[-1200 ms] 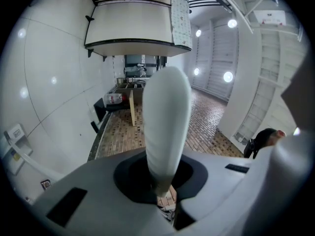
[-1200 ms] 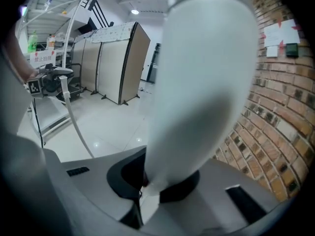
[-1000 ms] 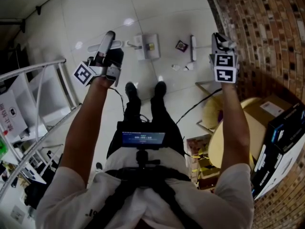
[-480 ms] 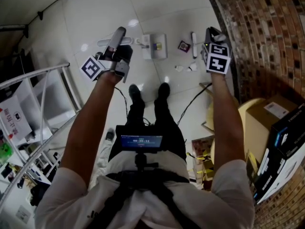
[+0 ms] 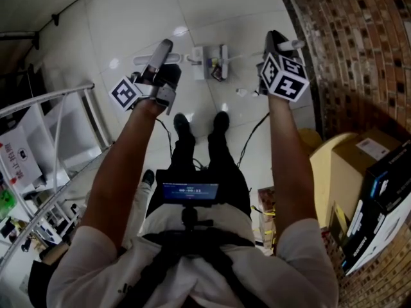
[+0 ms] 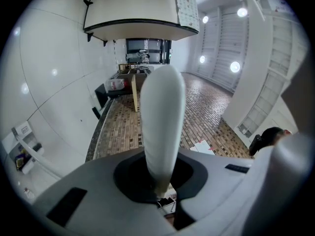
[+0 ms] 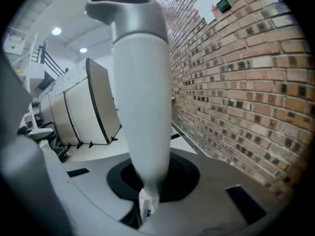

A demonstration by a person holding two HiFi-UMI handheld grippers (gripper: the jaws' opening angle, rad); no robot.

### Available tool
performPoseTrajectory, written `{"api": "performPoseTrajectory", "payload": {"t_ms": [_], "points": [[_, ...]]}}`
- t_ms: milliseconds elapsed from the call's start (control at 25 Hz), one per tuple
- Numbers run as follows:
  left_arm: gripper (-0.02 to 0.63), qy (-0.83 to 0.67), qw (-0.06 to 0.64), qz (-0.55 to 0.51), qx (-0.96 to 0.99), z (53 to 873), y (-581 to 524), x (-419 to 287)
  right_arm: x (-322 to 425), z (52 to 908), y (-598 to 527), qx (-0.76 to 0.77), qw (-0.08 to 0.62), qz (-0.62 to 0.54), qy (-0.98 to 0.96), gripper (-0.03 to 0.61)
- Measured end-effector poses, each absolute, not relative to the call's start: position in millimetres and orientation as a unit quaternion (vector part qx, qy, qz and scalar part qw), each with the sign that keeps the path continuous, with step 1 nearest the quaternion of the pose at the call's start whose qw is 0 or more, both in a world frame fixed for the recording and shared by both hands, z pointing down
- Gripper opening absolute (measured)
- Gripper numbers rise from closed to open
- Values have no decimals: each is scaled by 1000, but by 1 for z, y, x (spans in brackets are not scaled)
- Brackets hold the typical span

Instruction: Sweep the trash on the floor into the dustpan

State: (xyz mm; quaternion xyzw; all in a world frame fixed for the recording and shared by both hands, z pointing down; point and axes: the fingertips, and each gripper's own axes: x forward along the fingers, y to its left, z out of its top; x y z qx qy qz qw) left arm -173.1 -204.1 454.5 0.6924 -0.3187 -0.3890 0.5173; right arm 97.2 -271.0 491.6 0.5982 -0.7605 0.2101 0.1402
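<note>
In the head view, my left tool [image 5: 156, 72] is clamped on the dustpan handle [image 5: 162, 51], and my right tool [image 5: 275, 43] grips the broom stick [image 5: 247, 54]. The dustpan [image 5: 204, 63] sits on the floor [image 5: 128, 18] between the two tools, with its mouth facing right. The brush head [image 5: 223, 52] stands just right of the dustpan, its long axis lying across the mouth. A dark scrap [image 5: 218, 74] lies at the dustpan's near right corner, beside the brush's near end. The white scraps [image 5: 241, 92] lie right of the dustpan and nearer me, apart from the brush, on my right tool's side. I judge the brush must come round to their right and pull left toward the mouth.

In the left gripper view, the jaws are pinched narrow on the white handle, which juts past them.

In the right gripper view, the jaws are pinched on the grey-capped stick. No trash shows here.
</note>
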Motion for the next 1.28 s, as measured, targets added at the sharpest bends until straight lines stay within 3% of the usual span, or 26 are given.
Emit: {"api": "performPoseTrajectory", "payload": {"t_ms": [120, 640, 1000, 1280], "points": [[11, -319, 518, -392, 690, 455, -200, -174, 93, 481, -265, 590, 128, 207, -770, 19], [11, -320, 491, -408, 700, 427, -166, -166, 146, 447, -196, 590, 193, 122, -774, 20], [11, -287, 511, -391, 710, 423, -116, -146, 190, 487, -120, 608, 249, 133, -742, 20], [11, -284, 545, -377, 693, 447, -82, -133, 176, 518, -104, 601, 292, 140, -731, 18]]}}
